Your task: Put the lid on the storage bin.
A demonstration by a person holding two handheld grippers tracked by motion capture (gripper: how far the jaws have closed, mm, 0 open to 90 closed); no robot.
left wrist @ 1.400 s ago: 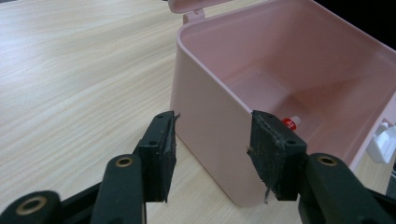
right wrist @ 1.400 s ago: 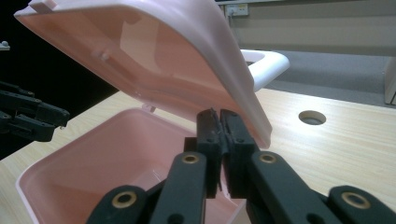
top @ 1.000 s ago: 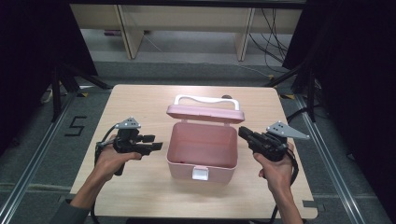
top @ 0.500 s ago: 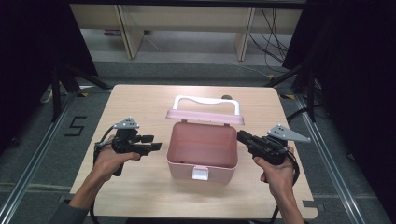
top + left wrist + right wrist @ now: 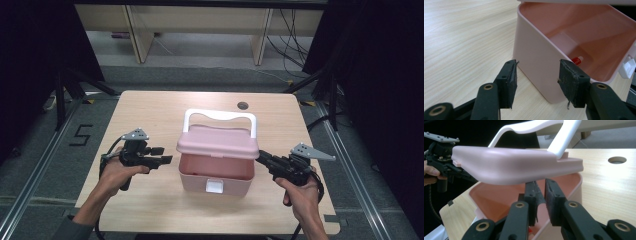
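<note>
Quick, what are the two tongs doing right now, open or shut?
Left tongs: open, one pad on each side of the pink box's wall, not pressing it.
Right tongs: almost shut, nothing between them, tips just under the lid.

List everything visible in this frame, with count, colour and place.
box: one, pink, table centre, white latch on front.
lid: one, pink, partly lowered over the box, white handle on top.
small item: one, red and white, on the box floor; too small to identify.
table: one, light wood, round hole near the far edge.
shelving: pale wood, behind the table.
left gripper: black, jaws apart beside the box's left wall.
right gripper: black, jaws nearly together under the lid's right edge.
</note>
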